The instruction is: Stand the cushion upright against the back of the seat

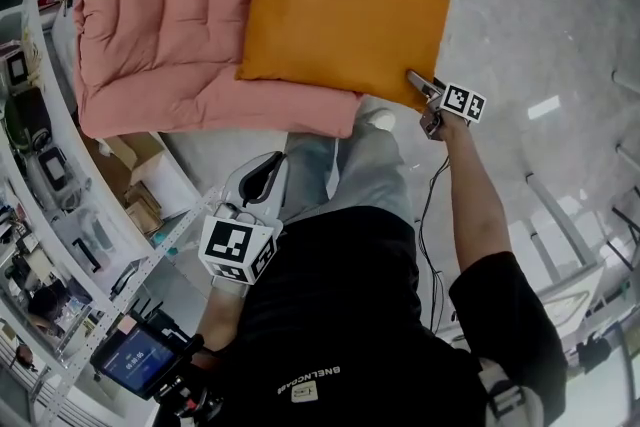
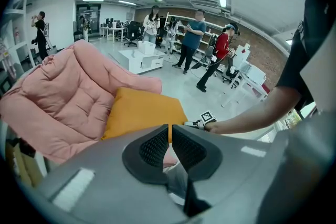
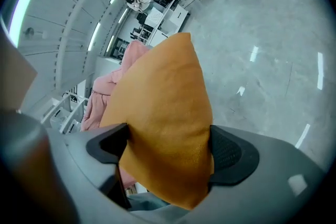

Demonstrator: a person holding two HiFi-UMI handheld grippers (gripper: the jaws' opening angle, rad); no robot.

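Observation:
An orange cushion [image 1: 340, 25] lies tilted on the right part of a pink padded seat [image 1: 160, 35], its lower right corner hanging past the seat's edge. My right gripper [image 1: 415, 80] is at that corner. In the right gripper view the cushion [image 3: 163, 113] fills the gap of the right gripper [image 3: 168, 144], whose jaws stand wide and show no pinch in the fabric. My left gripper [image 1: 265, 173] hangs low by the person's waist, away from the seat. Seen from the left gripper [image 2: 169, 136], its jaws are shut on nothing, with the cushion [image 2: 142, 113] and seat [image 2: 58, 97] ahead.
Shelving with small gear [image 1: 60, 215] and cardboard boxes [image 1: 130, 160] run along the left of the seat. A cable [image 1: 430, 205] trails over the glossy floor by the person's leg. Several people [image 2: 194, 34] and a white table [image 2: 142, 57] stand far behind the seat.

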